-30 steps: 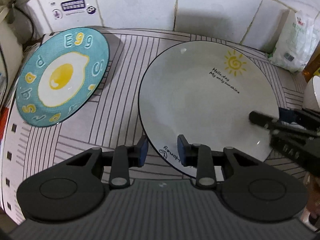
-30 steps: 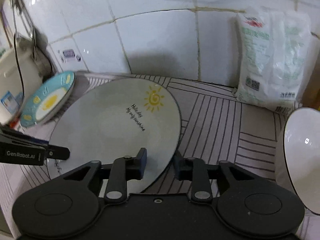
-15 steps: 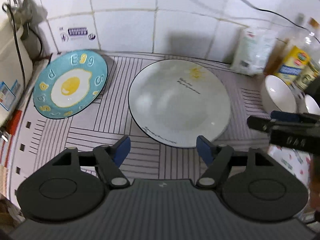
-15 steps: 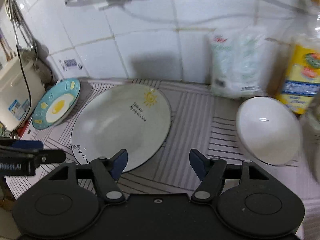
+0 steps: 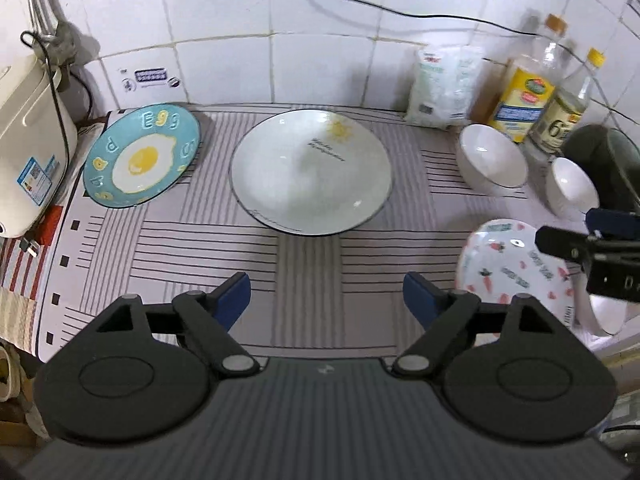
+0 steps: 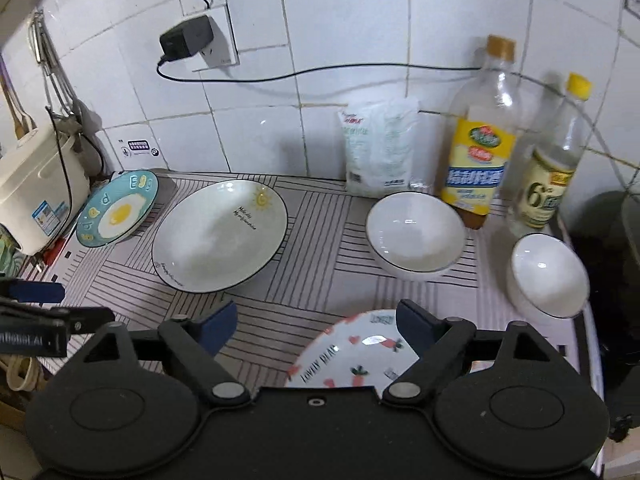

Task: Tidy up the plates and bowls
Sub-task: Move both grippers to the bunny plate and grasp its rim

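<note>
Two grippers of mine hang above the counter, both with jaws opening and nothing between them. My left gripper (image 5: 326,300) spreads wide over the bare striped mat (image 5: 308,280) near the counter's front edge. My right gripper (image 6: 316,326) is just as wide; the carrot-patterned plate (image 6: 352,356) lies below it at the front edge, partly hidden behind one finger, untouched.

Farther in, the big white plate with the sun drawing (image 5: 312,172) sits flat at the middle of the counter. Left of it, toward the back left corner, the blue egg plate (image 5: 142,160) rests tilted, its far rim propped higher; what props it I cannot tell. Beside that stands a cream-coloured appliance (image 5: 28,140) at the left edge.

On the right, the larger white bowl (image 6: 416,236) sits toward the back, and the smaller white bowl (image 6: 548,276) near the right edge. Behind them, against the tiled wall, stand a white bag (image 6: 380,148) and two bottles (image 6: 478,148).
</note>
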